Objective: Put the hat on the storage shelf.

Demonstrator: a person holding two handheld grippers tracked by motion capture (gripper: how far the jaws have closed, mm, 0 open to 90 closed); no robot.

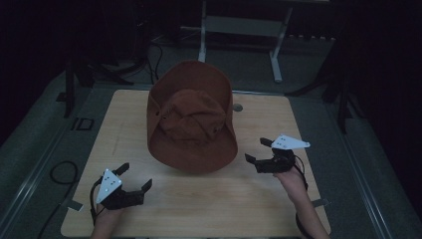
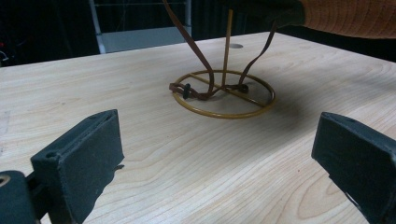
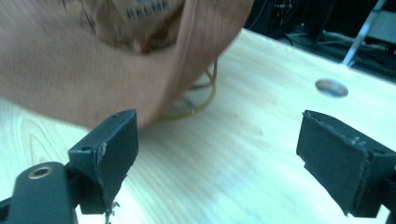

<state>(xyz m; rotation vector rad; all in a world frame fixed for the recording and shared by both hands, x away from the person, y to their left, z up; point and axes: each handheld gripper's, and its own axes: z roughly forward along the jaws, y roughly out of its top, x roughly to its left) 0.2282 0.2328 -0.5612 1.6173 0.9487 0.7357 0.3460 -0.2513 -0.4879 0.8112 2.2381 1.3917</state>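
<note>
At the near edge of the surface [image 1: 209, 209], the left gripper [image 1: 133, 175] rests low with its fingers [image 2: 81, 156] spread wide and released, gripping nothing. The left gripper view shows bare wood between them. The right gripper [image 1: 260, 150] sits near the right edge, its fingers [image 3: 109, 149] likewise spread wide and empty; one finger lies close to the hat brim in the right gripper view, but whether it touches cannot be told.

A brown wide-brimmed hat [image 1: 191, 117] occupies the middle of the surface, raised above the wood on a stand. The left gripper view shows the stand's base ring [image 2: 224, 109], a brass-coloured wire hoop lying flat, with a thin upright rod [image 2: 226, 51] rising from its centre. Two brown chin straps [image 2: 196, 51] hang from the hat and loop down inside the ring.

Open wood lies between the two grippers and along the near edge. The hat overhangs the far edge of the surface slightly in the high view. A round hole [image 1: 238, 107] is set in the surface just right of the hat.

The surface is light wood with rounded corners. The room around it is dark, with grey flooring, a cable [image 1: 62, 172] on the floor at left, and a pale metal frame [image 1: 239, 25] standing beyond the far edge.
</note>
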